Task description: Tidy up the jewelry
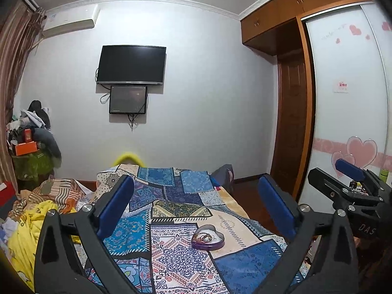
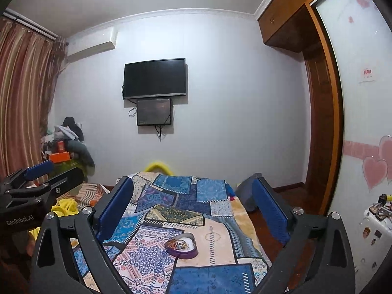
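A purple heart-shaped jewelry box (image 1: 207, 237) lies open on the patchwork blanket (image 1: 171, 264) of the bed, with gold-coloured jewelry (image 1: 204, 238) inside it. My left gripper (image 1: 196, 183) stands wide open above and short of the box, with nothing between its blue pads. In the right wrist view the same box (image 2: 181, 243) sits low in the middle, and my right gripper (image 2: 192, 181) is also wide open and empty, held back from it. Each gripper shows at the edge of the other's view: the right one's blue pad (image 1: 349, 169) and the left one's blue pad (image 2: 39, 169).
A yellow cloth (image 1: 27, 235) and striped bedding (image 1: 58, 193) lie left of the blanket. A clothes pile with an orange box (image 1: 25, 148) stands at the far left. A wardrobe (image 1: 348, 98) and a white stand with cosmetics (image 2: 377, 215) are on the right. A TV (image 1: 131, 65) hangs ahead.
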The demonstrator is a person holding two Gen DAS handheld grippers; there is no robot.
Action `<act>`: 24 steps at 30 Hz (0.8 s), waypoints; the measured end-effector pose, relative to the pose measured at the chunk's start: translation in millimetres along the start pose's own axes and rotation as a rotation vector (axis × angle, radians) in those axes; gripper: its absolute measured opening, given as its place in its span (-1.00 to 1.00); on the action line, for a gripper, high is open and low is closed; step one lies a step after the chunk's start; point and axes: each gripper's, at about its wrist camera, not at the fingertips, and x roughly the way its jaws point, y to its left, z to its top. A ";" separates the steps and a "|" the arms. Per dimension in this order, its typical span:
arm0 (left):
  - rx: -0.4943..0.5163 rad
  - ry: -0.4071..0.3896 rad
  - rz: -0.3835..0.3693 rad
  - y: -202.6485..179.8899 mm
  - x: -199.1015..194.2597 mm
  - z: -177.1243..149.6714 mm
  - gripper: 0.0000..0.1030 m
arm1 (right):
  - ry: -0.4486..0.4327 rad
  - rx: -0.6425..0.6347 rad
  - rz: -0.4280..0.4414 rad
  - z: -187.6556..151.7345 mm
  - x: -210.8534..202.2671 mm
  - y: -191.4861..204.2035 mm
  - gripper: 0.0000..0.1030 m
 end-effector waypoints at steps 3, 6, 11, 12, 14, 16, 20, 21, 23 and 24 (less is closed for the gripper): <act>0.003 0.003 0.003 -1.4 0.9 -2.2 0.99 | 0.007 -0.003 0.000 -0.7 0.1 -0.3 0.87; 0.002 0.009 0.003 -1.4 1.8 -4.1 0.99 | 0.013 -0.004 0.001 -0.3 1.9 -0.7 0.87; 0.000 0.017 0.007 -1.0 4.1 -4.9 0.99 | 0.026 -0.004 0.003 -2.4 3.2 -0.3 0.88; -0.001 0.019 0.008 -0.8 4.4 -5.1 0.99 | 0.029 -0.004 0.004 -2.8 3.4 -0.5 0.88; -0.002 0.022 0.010 -0.3 5.1 -5.2 0.99 | 0.037 -0.003 0.006 -3.7 3.7 -0.9 0.88; -0.003 0.023 0.011 -0.2 5.6 -5.8 0.99 | 0.042 -0.003 0.005 -3.9 3.2 -1.3 0.88; -0.005 0.027 0.012 0.2 7.0 -5.7 0.99 | 0.049 0.000 0.005 -3.9 3.1 -2.1 0.88; -0.006 0.028 0.012 0.5 7.3 -6.1 0.99 | 0.050 0.001 0.005 -3.5 3.4 -2.4 0.88; -0.009 0.032 0.011 1.0 8.3 -6.8 0.99 | 0.051 0.001 0.004 -3.0 3.1 -2.8 0.88; -0.010 0.033 0.011 1.8 8.7 -7.0 0.99 | 0.052 0.001 0.004 -2.8 2.7 -2.9 0.88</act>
